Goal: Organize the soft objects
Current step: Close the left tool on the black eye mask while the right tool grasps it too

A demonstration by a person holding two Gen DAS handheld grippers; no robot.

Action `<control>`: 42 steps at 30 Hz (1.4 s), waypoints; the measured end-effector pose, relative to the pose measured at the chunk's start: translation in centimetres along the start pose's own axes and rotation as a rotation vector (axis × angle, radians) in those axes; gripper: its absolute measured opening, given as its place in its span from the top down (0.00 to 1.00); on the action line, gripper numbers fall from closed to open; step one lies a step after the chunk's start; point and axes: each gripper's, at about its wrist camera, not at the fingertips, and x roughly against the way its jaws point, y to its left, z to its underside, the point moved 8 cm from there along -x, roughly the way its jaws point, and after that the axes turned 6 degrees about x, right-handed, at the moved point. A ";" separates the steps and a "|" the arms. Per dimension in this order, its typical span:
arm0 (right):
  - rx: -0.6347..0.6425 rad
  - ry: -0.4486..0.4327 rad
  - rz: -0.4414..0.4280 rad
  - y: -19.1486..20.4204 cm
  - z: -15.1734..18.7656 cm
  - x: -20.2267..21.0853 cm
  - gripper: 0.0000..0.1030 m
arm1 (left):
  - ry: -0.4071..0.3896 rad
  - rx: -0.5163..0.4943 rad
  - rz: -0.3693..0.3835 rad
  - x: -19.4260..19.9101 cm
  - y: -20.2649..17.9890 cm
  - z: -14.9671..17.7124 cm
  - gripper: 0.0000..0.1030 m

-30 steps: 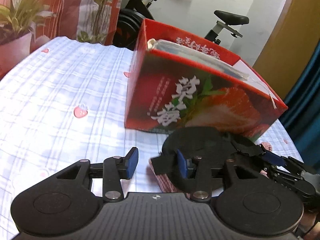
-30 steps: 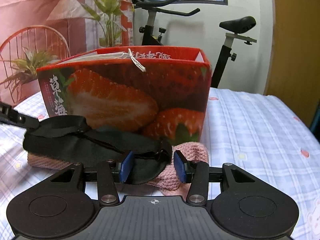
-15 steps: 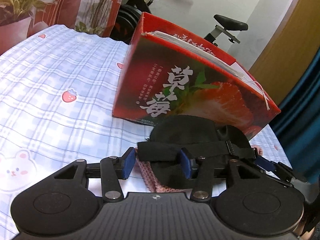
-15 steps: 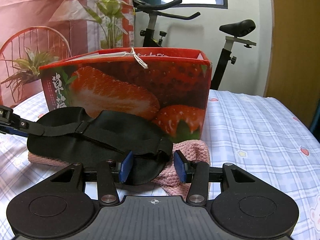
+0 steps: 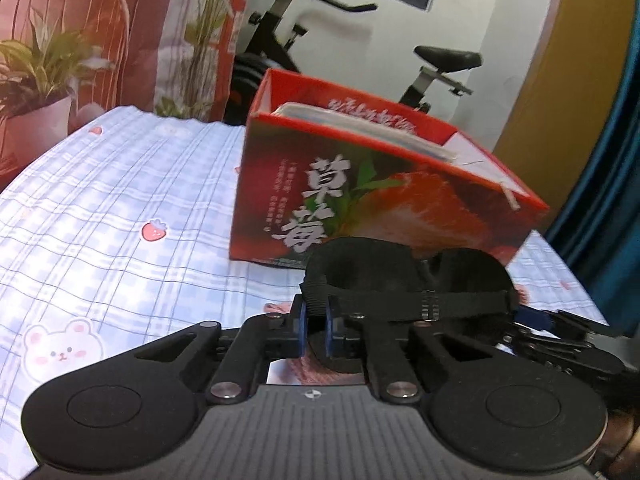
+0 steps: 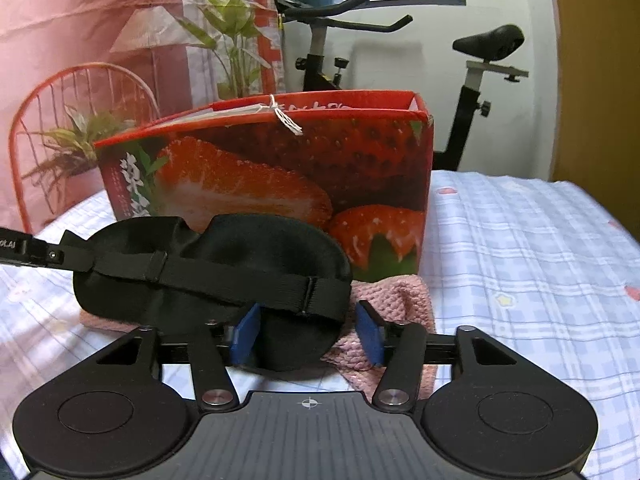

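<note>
**Black eye mask pinched at one end, straddled at the other, in front of the strawberry box**

A surface (image 5: 120, 200) covered in a pale blue checked cloth with strawberry and bear prints fills the foreground in both wrist views. Behind it stand an exercise bike (image 6: 472, 80), a red wire chair (image 6: 80, 120) with potted plants (image 5: 44, 76) and a pink printed hanging.

On the cloth stands a red strawberry box (image 5: 380, 188), open at the top, with flat pale contents showing inside and a white string tag (image 6: 286, 118) hanging over its rim. It stands directly behind the soft things, close to them.

Just in front of the box lies a pink knitted cloth (image 6: 396, 296), flat on the surface. On top of it is the black eye mask (image 6: 224, 264), its elastic strap (image 5: 400, 302) running taut across it.

The left hand-held gripper (image 5: 314, 326) has just been closing and its blue pads are now clamped on the end of the mask where the strap loops round; in the right wrist view this gripper enters from the left edge, gripping that same end.

The right hand-held gripper (image 6: 306, 334) has just been opening. Its fingers (image 6: 368, 334) stand apart with the other end of the mask between them, the pads not pressing on it; the right-hand pad sits over the pink knitted cloth.
</note>
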 end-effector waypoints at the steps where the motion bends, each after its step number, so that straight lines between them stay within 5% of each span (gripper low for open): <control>1: -0.008 -0.005 -0.012 -0.2 0.0 0.1 0.47 | -0.004 -0.005 0.004 0.3 -0.1 0.2 0.91; 14: -0.030 -0.030 -0.047 -0.1 0.0 0.8 0.46 | 0.079 0.019 -0.020 -1.4 1.8 3.1 0.91; 42: -0.041 -0.067 -0.111 -0.1 -1.8 1.4 0.48 | 0.068 0.016 -0.004 -1.5 1.9 3.8 0.90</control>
